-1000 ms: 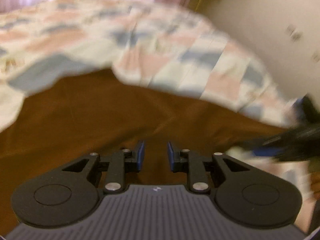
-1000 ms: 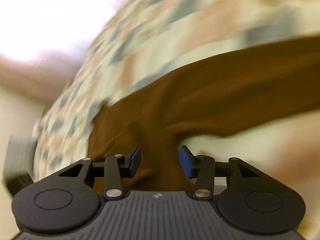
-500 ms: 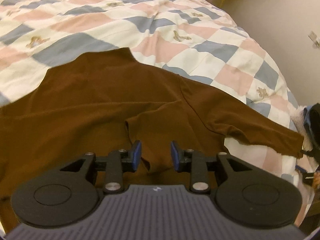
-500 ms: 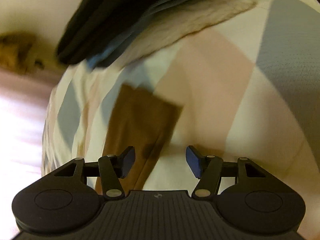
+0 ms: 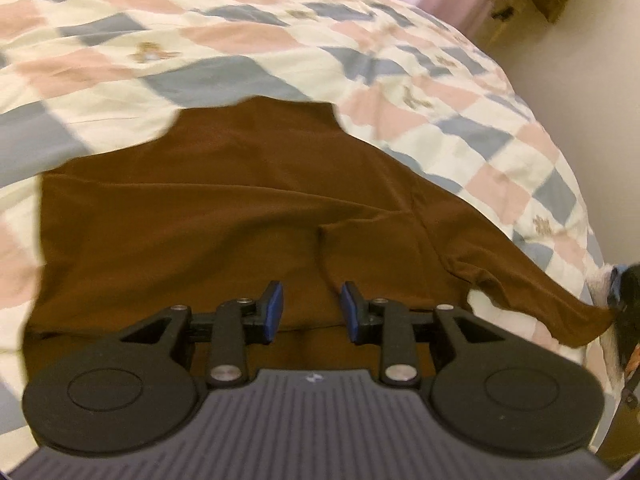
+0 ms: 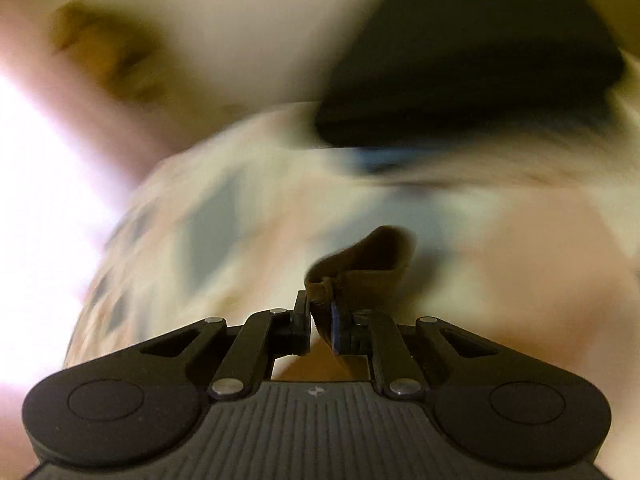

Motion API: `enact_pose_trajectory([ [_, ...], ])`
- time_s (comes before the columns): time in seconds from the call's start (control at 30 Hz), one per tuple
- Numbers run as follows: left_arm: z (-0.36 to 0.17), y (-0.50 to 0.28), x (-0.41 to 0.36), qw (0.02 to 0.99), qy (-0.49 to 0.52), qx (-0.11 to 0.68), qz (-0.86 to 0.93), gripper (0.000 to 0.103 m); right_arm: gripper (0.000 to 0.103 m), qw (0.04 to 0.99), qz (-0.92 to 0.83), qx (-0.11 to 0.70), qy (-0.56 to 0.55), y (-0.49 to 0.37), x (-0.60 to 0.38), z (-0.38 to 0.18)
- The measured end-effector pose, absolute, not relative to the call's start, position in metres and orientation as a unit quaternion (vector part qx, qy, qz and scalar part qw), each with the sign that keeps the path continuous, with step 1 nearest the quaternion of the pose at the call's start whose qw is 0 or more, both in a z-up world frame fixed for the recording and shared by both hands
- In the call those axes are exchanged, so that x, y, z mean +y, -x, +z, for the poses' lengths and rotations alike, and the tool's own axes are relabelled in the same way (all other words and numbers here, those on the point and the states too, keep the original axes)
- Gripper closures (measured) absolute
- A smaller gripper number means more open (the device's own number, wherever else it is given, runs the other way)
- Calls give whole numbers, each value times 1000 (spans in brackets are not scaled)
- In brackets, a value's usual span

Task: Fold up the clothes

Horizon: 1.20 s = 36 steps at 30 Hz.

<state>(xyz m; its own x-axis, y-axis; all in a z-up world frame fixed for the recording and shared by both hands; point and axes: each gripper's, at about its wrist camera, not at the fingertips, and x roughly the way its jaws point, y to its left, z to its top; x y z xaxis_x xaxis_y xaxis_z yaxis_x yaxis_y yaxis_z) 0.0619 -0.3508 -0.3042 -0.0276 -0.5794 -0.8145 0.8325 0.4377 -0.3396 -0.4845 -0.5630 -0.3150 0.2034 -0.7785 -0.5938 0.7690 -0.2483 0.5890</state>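
Brown shirt (image 5: 224,216) lies spread on the checked quilt (image 5: 248,40), collar end away from the left wrist camera, body mostly flat with a few long creases. One loose flap or tuck near the middle, just ahead of the left gripper (image 5: 311,308).

Left gripper: fingers apart, nothing between them, hovering low over the near part of the shirt.

Right gripper (image 6: 320,320): fingers closed together on the end of a brown sleeve (image 6: 360,264). In the left view that sleeve (image 5: 532,292) runs out taut to the right edge of the bed, where a dark shape meets its tip; probably the right gripper, though too blurred there to be sure. Right view heavily smeared, so the gripper seems to be in motion.

Progress, as a judgement: shirt laid out, body not folded over on itself. Right sleeve in hand and stretched outward, not lying across the body. Sleeves and body folds appear left to do.
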Motion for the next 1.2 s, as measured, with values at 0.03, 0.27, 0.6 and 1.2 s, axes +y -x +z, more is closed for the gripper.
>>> enact_pose_trajectory([
  [0.03,-303,-73,-339,692,-118,502,-506,76,91,637,-624,13,-453,466,-567,-301],
  [0.27,-294,-153,-253,729,-57,523,-438,76,93,859,-361,81,-355,197,-511,-222],
  [0.6,-315,-264,-112,759,9,554,-341,72,65,873,-64,298,-381,-98,-347,-303],
  [1.2,-393,-309,-228,693,-58,553,-459,98,54,789,-346,316,-398,103,-474,-340],
])
